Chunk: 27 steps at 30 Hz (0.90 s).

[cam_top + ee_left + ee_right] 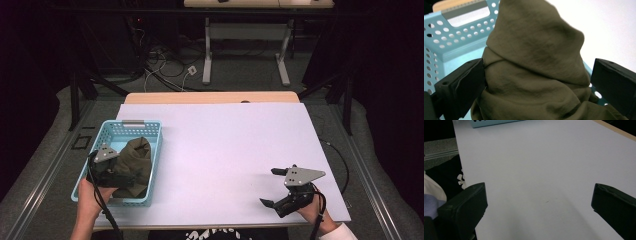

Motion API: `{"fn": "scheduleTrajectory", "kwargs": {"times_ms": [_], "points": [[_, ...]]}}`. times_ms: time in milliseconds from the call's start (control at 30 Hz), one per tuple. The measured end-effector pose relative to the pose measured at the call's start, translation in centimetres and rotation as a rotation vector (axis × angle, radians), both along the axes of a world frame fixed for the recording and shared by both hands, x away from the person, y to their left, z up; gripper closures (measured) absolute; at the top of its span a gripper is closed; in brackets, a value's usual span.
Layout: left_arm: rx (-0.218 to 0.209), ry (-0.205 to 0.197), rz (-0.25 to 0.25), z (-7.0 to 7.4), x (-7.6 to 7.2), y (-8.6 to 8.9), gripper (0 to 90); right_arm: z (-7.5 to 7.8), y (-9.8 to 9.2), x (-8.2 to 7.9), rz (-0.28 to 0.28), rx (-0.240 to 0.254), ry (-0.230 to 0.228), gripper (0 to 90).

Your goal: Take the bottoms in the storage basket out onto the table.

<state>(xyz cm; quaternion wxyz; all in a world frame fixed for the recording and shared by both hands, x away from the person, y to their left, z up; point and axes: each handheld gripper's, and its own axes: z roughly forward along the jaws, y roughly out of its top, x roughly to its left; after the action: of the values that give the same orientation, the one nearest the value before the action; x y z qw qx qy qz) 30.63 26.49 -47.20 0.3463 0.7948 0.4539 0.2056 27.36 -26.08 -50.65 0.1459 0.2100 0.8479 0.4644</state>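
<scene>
Left gripper [112, 167] inside light blue perforated basket [118, 129], jaws spread wide around bunched olive-green cloth [534, 75], one jaw touching it, right gripper [274, 187] well apart, low over white table [225, 145], jaws wide, nothing between.

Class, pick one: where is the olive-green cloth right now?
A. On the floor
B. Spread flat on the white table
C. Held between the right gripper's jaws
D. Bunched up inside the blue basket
D: the olive-green cloth sits bunched inside the blue basket, where the left gripper straddles it with jaws wide.
</scene>
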Motion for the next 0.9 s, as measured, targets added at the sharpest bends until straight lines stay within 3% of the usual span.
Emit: {"fn": "scheduleTrajectory", "kwargs": {"times_ms": [900], "points": [[0.049, 0.134, 0.07, -1.4, 0.8, -0.3, 0.0, 0.0, 0.0, 0.0, 0.002, -0.005, 0.003, 0.1]]}}
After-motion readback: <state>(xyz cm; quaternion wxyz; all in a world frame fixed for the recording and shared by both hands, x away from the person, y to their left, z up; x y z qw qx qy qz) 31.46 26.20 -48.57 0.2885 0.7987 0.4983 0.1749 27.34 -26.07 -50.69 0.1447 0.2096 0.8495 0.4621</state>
